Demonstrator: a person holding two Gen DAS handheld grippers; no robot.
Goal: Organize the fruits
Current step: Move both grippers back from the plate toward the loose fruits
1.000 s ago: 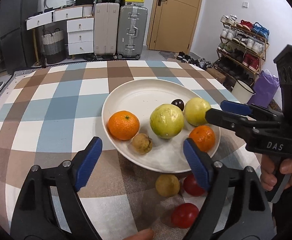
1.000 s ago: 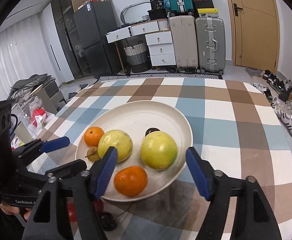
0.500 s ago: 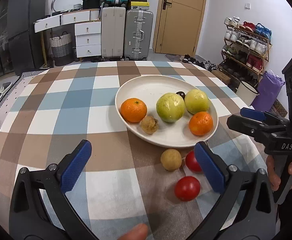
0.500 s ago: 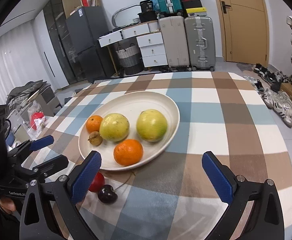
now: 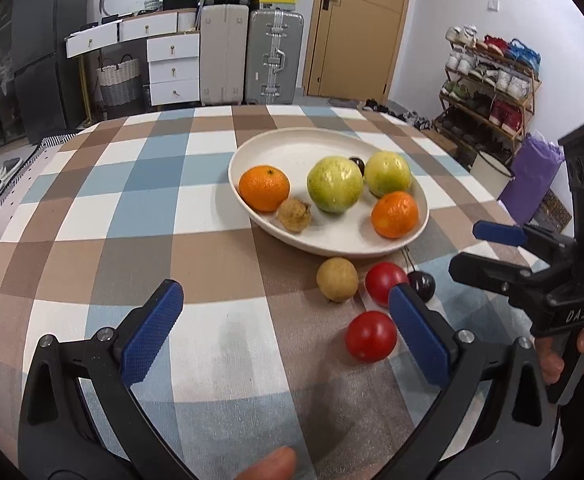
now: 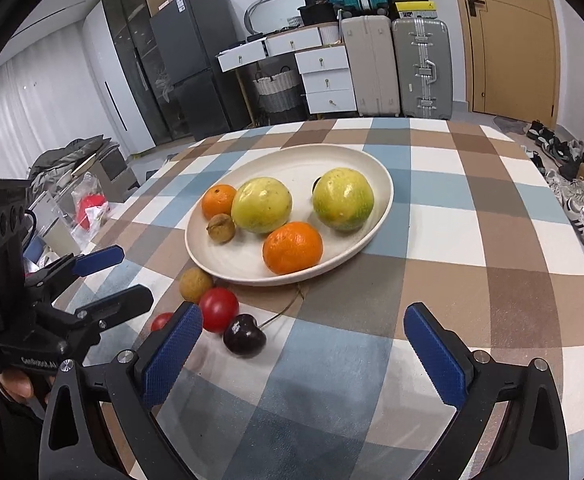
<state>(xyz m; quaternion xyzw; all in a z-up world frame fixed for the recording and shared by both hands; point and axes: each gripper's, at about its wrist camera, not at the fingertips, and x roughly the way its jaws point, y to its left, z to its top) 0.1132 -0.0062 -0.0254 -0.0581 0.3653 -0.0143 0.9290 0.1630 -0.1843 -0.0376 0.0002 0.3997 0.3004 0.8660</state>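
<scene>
On the table [image 5: 132, 216] sat a plate [image 5: 288, 152] holding six fruits; just before its near rim lay a longan [image 5: 337, 279], two tomatoes [image 5: 370, 335] and a cherry [image 6: 244, 336].

Both views are bright and evenly lit, with soft indoor light and no harsh glare. Small white highlights sit on the fruit, as on the orange [image 6: 293, 247] and the tomato [image 5: 371, 335]. Shadows are faint: a soft dark patch lies on the cloth [image 5: 228, 320] below the near fruit, and a thin one under the plate [image 6: 288, 276] rim. Fisheye bending curves the checks and wraps black corners around each frame. Focus is sharp throughout, without motion blur.
</scene>
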